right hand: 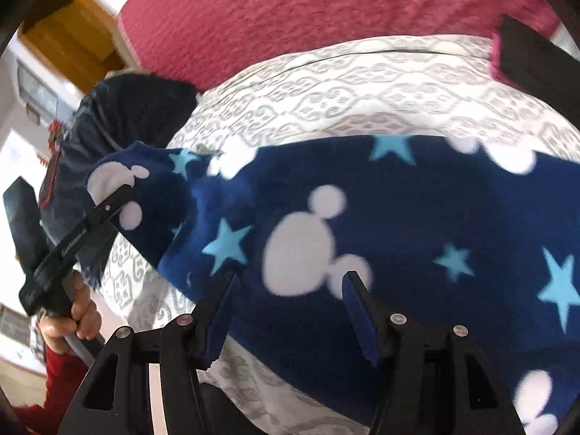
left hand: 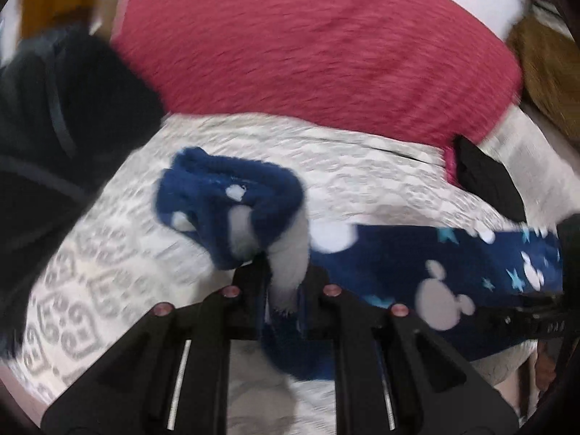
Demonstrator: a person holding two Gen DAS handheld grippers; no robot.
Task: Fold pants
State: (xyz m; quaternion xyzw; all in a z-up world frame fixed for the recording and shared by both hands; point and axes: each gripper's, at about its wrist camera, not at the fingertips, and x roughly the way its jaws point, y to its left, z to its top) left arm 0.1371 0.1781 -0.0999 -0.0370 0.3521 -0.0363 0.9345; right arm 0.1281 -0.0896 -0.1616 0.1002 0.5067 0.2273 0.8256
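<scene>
Nearest the lens, the left gripper [left hand: 281, 282] sat pinched tight on a bunched edge of the pants [left hand: 232, 210], lifting it clear. Largest thing: the patterned bedspread [right hand: 326, 83], red blanket [right hand: 290, 0] at twelve o'clock. Pants lay spread across it, toward three o'clock from the left gripper. Right gripper [right hand: 290, 311] hung over the fleece, jaws spread, pinching nothing. Fleece looked soft, light, floppy, grippy; best taken at hems or waistband.
</scene>
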